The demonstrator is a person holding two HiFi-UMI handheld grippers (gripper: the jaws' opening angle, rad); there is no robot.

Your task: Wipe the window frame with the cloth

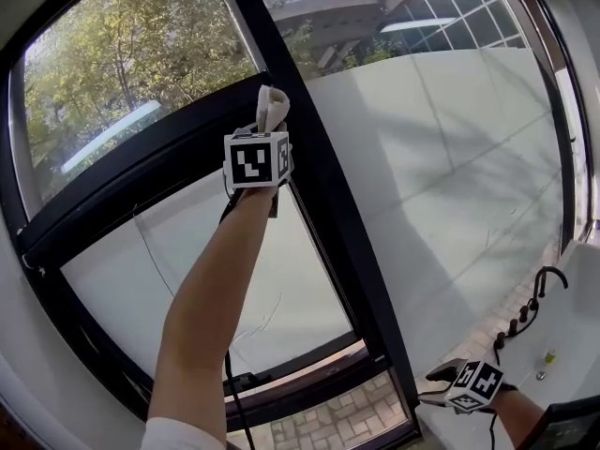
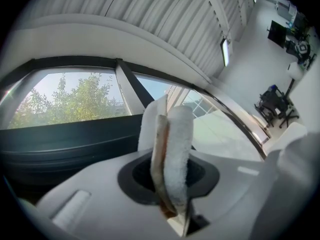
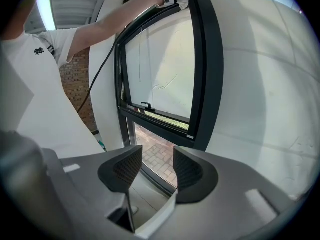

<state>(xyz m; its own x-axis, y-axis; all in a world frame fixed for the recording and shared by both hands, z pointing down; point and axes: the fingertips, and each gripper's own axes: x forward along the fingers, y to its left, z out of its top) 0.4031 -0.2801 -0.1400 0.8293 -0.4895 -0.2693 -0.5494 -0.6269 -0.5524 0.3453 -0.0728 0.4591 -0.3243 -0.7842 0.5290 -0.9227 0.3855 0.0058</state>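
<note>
Left gripper (image 1: 265, 137) was clamped shut on a folded white cloth (image 1: 274, 107), raised on an outstretched bare arm (image 1: 211, 298) to the dark window frame (image 1: 314, 172), at the spot where the upright bar crossed the horizontal rail. The cloth stood up out of the closed jaws with its top edge against the upright bar; how firmly it pressed on the metal could not be made out. A black cable (image 1: 230, 392) hung down beside the arm. Right gripper (image 3: 155, 165) was held low at the person's right side, well apart from the cloth, its jaws apart with nothing between them, facing the lower corner of the window. A small black handle (image 3: 145, 105) sat on the bottom rail of the sash. Through the glass were leafy trees (image 1: 122, 45), a pale outside wall (image 1: 441, 157) and brick paving (image 1: 328, 420) below.
</note>
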